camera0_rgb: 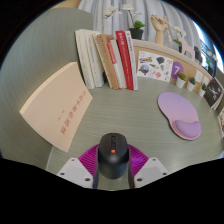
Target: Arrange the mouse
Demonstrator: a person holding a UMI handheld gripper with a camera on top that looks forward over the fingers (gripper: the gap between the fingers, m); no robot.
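A black computer mouse [113, 155] with an orange mark by its wheel sits between my gripper's [113, 165] two fingers, whose magenta pads [90, 158] press against both of its sides. The mouse is held above the grey desk [120, 110]. A purple mouse pad with a wrist rest [178, 110] lies on the desk beyond the fingers, to the right.
A beige book [58, 103] lies on the desk ahead to the left. Several upright books [108, 58] stand at the back. A leaning picture board [156, 66], small purple cups [186, 78] and a plant [160, 27] stand at the back right.
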